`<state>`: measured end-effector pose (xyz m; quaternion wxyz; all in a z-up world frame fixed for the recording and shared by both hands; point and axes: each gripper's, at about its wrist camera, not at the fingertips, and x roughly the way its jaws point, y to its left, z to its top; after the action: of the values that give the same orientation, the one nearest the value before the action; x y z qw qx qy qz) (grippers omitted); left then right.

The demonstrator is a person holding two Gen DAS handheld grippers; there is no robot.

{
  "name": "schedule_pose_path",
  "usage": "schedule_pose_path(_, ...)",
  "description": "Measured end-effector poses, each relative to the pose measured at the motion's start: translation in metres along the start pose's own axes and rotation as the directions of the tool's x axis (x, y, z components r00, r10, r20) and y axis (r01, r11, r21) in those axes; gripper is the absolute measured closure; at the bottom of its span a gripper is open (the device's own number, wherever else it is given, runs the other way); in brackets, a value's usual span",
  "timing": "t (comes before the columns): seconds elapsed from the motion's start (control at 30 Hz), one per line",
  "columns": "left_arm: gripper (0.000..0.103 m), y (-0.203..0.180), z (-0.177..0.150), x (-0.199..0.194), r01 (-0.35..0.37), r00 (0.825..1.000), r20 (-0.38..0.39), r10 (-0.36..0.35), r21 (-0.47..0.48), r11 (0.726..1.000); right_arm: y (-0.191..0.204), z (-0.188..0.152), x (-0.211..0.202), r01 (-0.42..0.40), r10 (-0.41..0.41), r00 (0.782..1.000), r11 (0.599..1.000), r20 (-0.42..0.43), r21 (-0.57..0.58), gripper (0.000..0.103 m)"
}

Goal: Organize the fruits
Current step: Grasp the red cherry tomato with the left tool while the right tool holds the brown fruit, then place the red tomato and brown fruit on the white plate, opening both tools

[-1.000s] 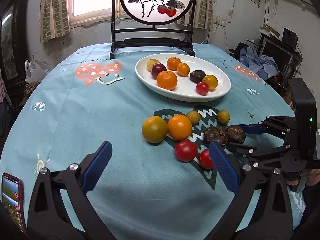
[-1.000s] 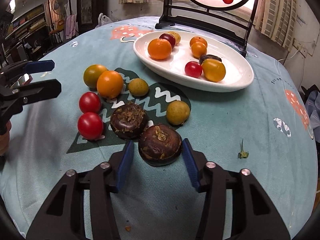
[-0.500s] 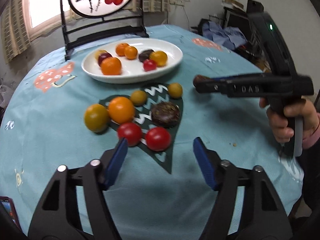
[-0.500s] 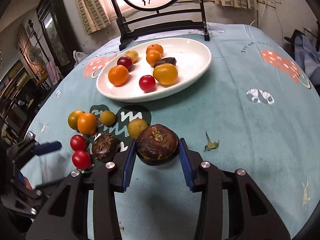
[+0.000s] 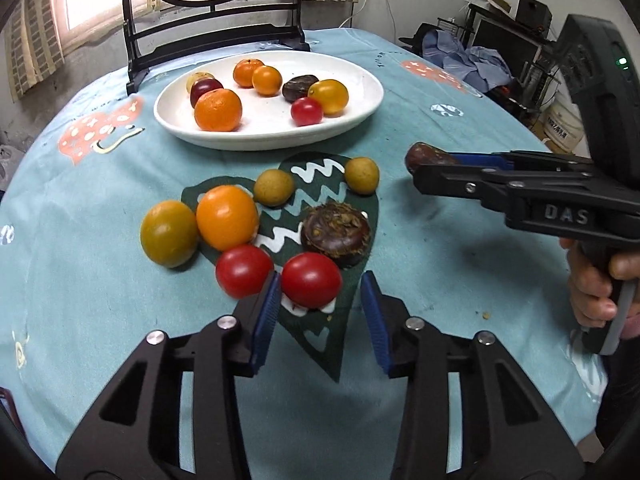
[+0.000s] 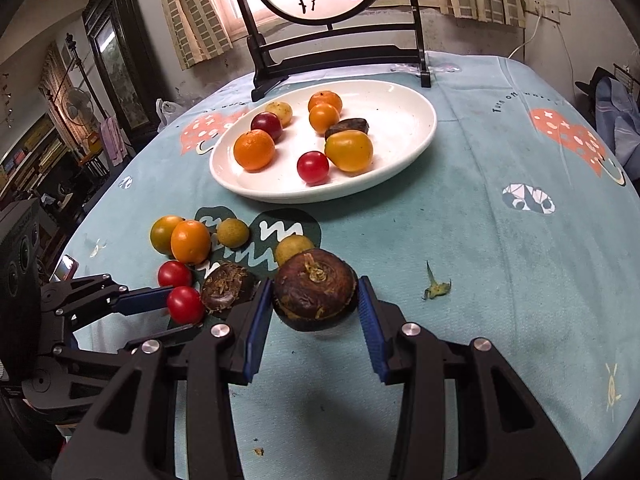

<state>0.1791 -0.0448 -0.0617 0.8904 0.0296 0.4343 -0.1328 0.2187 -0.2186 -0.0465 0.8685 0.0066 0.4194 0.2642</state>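
A white oval plate (image 5: pixel 360 114) (image 6: pixel 416 148) at the back of the table holds several fruits. Loose fruits lie in front of it: two red tomatoes, an orange, a yellow-green fruit, two small brownish-yellow fruits and a dark brown chestnut (image 5: pixel 335 234) (image 6: pixel 226 290). My right gripper (image 6: pixel 314 300) is shut on a second dark brown chestnut (image 6: pixel 314 294) (image 5: pixel 424 156) and holds it above the cloth. My left gripper (image 5: pixel 318 300) is open, its jaws on either side of a red tomato (image 5: pixel 311 279) (image 6: pixel 185 304), not touching it on the right.
A dark wooden screen stand (image 5: pixel 216 36) (image 6: pixel 336 56) stands behind the plate. A small leaf scrap (image 6: pixel 436 286) lies on the teal tablecloth to the right. A phone (image 6: pixel 66 268) lies near the left table edge. Clutter and clothes (image 5: pixel 468 60) sit beyond the right edge.
My right gripper has closed on a chestnut and lifted it off the cloth. My left gripper has moved forward and narrowed around the nearer red tomato.
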Motion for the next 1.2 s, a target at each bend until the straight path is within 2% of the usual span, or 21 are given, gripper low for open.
schedule_pose_path(0.13,0.071,0.002,0.002,0.004,-0.029,1.000,-0.004,0.029,-0.001,1.000,0.001,0.000,-0.001,-0.006,0.006,1.000,1.000,0.004,0.000,0.060)
schedule_pose_path(0.43,0.072,0.013,-0.004,-0.010,0.022,1.000,0.021,-0.020,-0.060,0.998,0.003,-0.004,-0.002,-0.034,0.034,0.999,0.999,0.000,-0.007,0.060)
schedule_pose_path(0.53,0.072,0.013,-0.002,-0.025,0.036,0.998,0.063,-0.033,-0.057,0.998,0.011,-0.005,-0.003,-0.093,0.093,0.996,0.995,0.010,-0.036,0.060)
schedule_pose_path(0.63,0.072,0.017,0.017,-0.039,0.057,0.994,0.097,-0.054,-0.024,0.998,0.021,0.002,-0.005,-0.151,0.153,0.987,0.987,0.042,-0.059,0.060)
schedule_pose_path(0.77,0.072,0.024,0.064,-0.042,-0.018,0.986,0.165,0.015,0.017,1.000,0.024,0.036,-0.008,-0.087,0.094,0.982,0.995,0.164,-0.049,0.060)
schedule_pose_path(0.83,0.072,0.032,0.091,-0.030,-0.019,0.985,0.171,0.019,0.001,1.000,0.017,0.054,-0.001,-0.050,0.051,0.978,0.999,0.202,-0.011,0.060)
schedule_pose_path(0.9,0.072,0.039,0.114,-0.014,-0.053,0.983,0.177,0.054,-0.010,0.999,0.007,0.072,0.012,-0.001,-0.006,0.973,1.000,0.230,0.031,0.060)
schedule_pose_path(1.03,0.072,0.053,0.150,0.032,-0.102,0.986,0.130,0.107,-0.048,0.994,-0.014,0.100,0.045,0.047,-0.067,0.975,0.994,0.211,0.100,0.060)
schedule_pose_path(1.17,0.071,0.061,0.162,0.055,-0.122,0.988,0.090,0.129,-0.073,0.990,-0.028,0.108,0.069,0.057,-0.074,0.984,0.992,0.163,0.109,0.059)
schedule_pose_path(1.2,0.066,0.062,0.162,0.057,-0.133,0.987,0.085,0.139,-0.078,0.988,-0.028,0.108,0.070,0.064,-0.082,0.983,0.992,0.162,0.111,0.053)
